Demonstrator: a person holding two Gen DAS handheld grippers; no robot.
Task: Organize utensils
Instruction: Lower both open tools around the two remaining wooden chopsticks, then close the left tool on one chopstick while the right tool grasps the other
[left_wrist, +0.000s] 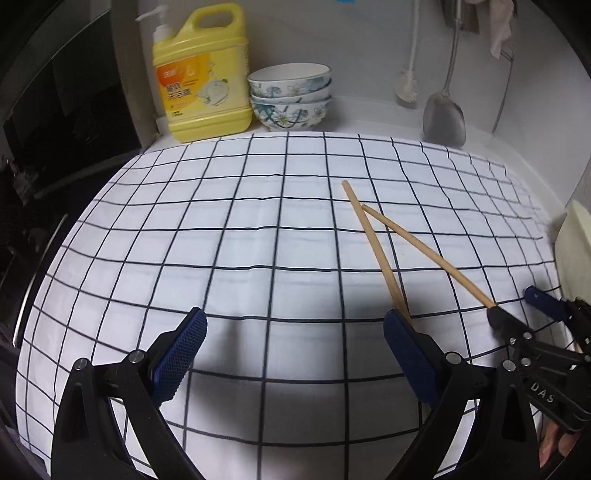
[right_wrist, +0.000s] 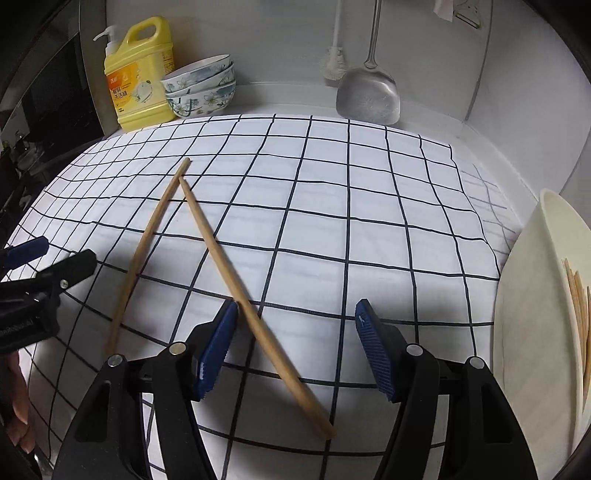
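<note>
Right claw (right_wrist: 295, 343) apart over two chopsticks (right_wrist: 251, 306), long axes toward back wall, far tips converging.

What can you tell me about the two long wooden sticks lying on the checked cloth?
The two long, pale wooden chopsticks are plain, round and smooth. Both lie flat on the white cloth with dark grid lines, far tips almost meeting and near ends spread apart in a narrow V. One runs between the open blue pads of the right gripper, close beside one pad; whether it touches is unclear.
</note>
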